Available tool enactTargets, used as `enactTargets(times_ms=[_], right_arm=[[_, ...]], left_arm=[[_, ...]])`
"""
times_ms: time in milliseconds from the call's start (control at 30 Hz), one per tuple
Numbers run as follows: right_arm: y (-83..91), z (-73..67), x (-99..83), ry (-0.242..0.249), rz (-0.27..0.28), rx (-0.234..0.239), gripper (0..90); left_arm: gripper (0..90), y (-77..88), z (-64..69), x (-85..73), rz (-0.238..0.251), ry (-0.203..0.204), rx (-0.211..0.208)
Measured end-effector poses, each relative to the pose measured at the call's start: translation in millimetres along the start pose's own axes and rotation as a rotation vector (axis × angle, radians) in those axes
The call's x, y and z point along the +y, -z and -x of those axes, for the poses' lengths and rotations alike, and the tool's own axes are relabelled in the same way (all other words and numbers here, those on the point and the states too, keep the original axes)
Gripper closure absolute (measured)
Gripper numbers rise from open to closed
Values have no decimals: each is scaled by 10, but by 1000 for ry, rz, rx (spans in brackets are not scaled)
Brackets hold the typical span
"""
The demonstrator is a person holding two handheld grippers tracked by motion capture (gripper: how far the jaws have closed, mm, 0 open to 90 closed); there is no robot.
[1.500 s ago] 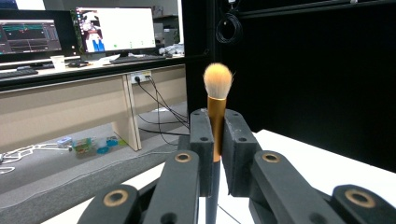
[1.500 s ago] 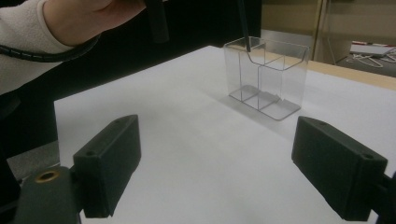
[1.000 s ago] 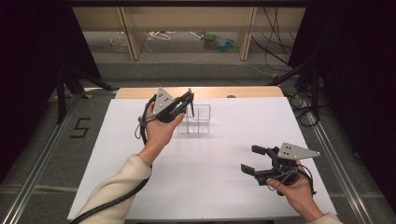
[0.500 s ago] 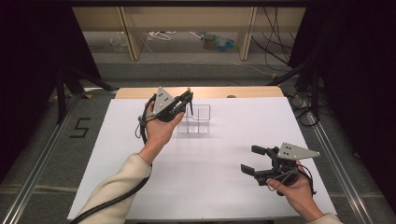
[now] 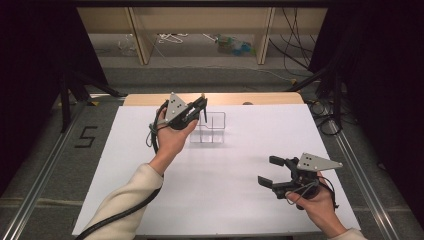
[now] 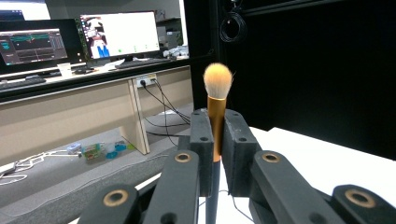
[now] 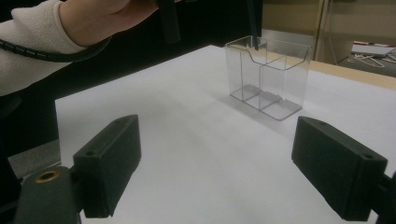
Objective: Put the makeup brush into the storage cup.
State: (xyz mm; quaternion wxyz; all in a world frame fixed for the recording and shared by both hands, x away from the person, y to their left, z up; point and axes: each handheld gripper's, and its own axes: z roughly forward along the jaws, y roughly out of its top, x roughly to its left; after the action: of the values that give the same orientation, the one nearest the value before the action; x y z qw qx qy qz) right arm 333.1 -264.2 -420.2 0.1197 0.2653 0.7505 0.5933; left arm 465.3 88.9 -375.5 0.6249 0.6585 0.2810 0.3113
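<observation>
My left gripper [image 5: 202, 104] [image 6: 215, 128] is shut on a makeup brush [image 6: 217, 83] with pale orange bristles, a gold ferrule and a dark handle. It holds the brush upright, bristles up. The handle's lower end [image 7: 255, 43] hangs at the top rim of a clear plastic organiser box [image 5: 210, 131] [image 7: 270, 77] with open compartments, at the back middle of the white tabletop. Whether the tip is inside the rim is unclear. My right gripper [image 5: 267, 170] [image 7: 229, 158] stands open near the front right, its jaws wide apart with nothing between them, pointing toward the box.
The white tabletop [image 5: 230, 175] has a wooden strip [image 5: 260, 98] along its far edge. Beyond it are shelf legs [image 5: 138, 35] and cables on the floor. Dark curtains stand on both sides. A sleeved forearm [image 5: 125, 200] crosses the table's front left.
</observation>
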Motion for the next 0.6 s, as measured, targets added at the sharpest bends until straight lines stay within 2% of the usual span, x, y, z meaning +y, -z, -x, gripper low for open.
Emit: enactTargets(times_ms=[167,267,333,600], right_arm=[[20,-2,6,-3,-24,-5,163],[18,-2,4,-3,-23,-6,163],[0,-2,-1,-4,-4,3,164],[1,-2,-1,-9,-5,4,163]], left_arm=[[834,-14,1,-12,-5,-7,2],[833,-16,0,-17,-5,-9,3],[834,-18,-3,-17,-4,-9,2],[833,-50,-8,-30,-4,-11,1]])
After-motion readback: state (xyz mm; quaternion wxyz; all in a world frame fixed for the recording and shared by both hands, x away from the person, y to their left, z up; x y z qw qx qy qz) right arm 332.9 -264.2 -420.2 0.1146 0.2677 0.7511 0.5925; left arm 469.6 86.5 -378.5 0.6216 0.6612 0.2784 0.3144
